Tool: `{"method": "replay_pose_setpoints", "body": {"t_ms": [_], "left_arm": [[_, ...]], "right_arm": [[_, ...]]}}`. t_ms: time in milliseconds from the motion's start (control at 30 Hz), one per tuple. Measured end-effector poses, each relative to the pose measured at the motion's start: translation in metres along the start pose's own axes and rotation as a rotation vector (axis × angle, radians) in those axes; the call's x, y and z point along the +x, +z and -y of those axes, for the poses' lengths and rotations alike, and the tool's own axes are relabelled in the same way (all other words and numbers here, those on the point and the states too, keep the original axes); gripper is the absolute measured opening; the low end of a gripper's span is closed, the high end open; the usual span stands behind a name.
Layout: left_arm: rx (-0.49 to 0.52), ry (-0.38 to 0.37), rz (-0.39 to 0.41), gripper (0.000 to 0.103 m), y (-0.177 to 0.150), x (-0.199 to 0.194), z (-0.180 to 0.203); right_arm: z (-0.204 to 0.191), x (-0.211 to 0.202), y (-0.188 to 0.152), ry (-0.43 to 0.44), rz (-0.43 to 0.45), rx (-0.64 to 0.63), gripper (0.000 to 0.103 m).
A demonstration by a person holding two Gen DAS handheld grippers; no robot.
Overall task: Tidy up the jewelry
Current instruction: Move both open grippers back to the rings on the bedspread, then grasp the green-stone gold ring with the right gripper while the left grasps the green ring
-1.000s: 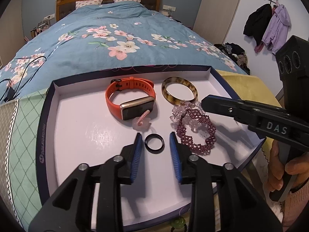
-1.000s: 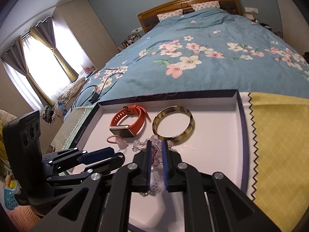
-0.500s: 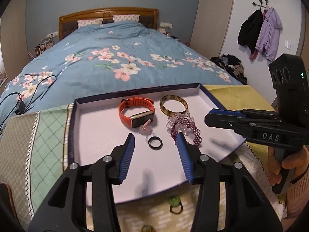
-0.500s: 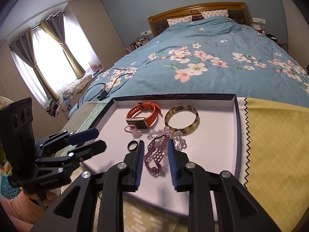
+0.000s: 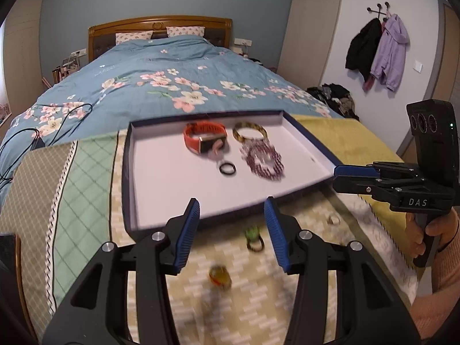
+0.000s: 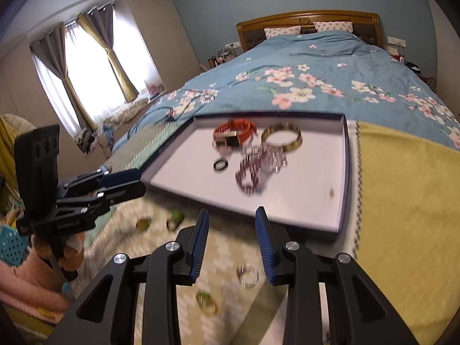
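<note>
Patterned cloth covers the surface (image 5: 86, 201) before a bed (image 5: 161, 86). Left gripper (image 5: 232, 230): fingers apart, empty, above loose rings (image 5: 254, 240). Tray (image 5: 128, 189) holds orange watch (image 5: 204, 140), black ring (image 5: 227, 169), beaded bracelet (image 5: 264, 162), bangle (image 5: 249, 131). Right gripper (image 6: 231, 240): fingers opening, empty, over silver ring (image 6: 247, 275).

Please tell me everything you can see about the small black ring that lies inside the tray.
The small black ring is a plain, smooth, dark band, perhaps metal or ceramic, with no stone visible. It lies flat on the white floor of the shallow, dark-blue-rimmed tray. It sits alone, just in front of the orange-strapped smartwatch and to the left of the purple beaded bracelet, touching neither as far as the blur allows. No gripper touches it.
</note>
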State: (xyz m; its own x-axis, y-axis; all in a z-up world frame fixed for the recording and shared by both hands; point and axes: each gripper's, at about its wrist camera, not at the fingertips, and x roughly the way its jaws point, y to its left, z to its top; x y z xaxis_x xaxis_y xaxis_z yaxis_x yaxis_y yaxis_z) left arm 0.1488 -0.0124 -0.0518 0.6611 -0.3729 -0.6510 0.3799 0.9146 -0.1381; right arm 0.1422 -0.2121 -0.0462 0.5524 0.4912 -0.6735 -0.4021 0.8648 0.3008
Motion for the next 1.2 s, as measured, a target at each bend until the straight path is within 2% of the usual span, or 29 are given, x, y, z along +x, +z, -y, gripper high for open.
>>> {"method": "replay_pose_setpoints", "body": {"t_ms": [133, 367, 467, 733, 833, 1033, 1100, 1200], "left_arm": [[0.028, -0.006, -0.032, 0.046, -0.017, 0.001, 0.010], [0.033, -0.010, -0.089, 0.046, -0.027, 0.017, 0.020], [0.036, -0.014, -0.110, 0.046, -0.028, 0.024, 0.022], [0.033, -0.004, -0.180, 0.042, -0.026, 0.046, 0.023], [0.037, -0.004, -0.183, 0.041, -0.023, 0.051, 0.024], [0.033, 0.010, -0.187, 0.037, -0.020, 0.057, 0.023], [0.030, 0.014, -0.186, 0.033, -0.021, 0.057, 0.023], [0.015, 0.022, -0.186, 0.023, -0.020, 0.057, 0.020]], "right_arm": [[-0.006, -0.002, -0.021, 0.000, -0.044, -0.008, 0.031], [-0.022, 0.000, -0.049, -0.008, -0.106, -0.053, 0.031], [-0.026, 0.002, -0.054, -0.002, -0.118, -0.059, 0.031], [-0.037, 0.007, -0.060, -0.052, -0.130, -0.119, 0.031], [-0.040, 0.008, -0.060, -0.063, -0.128, -0.132, 0.033], [-0.045, 0.009, -0.061, -0.101, -0.126, -0.161, 0.030], [-0.045, 0.009, -0.061, -0.108, -0.128, -0.166, 0.028], [-0.045, 0.009, -0.061, -0.120, -0.130, -0.172, 0.020]]}}
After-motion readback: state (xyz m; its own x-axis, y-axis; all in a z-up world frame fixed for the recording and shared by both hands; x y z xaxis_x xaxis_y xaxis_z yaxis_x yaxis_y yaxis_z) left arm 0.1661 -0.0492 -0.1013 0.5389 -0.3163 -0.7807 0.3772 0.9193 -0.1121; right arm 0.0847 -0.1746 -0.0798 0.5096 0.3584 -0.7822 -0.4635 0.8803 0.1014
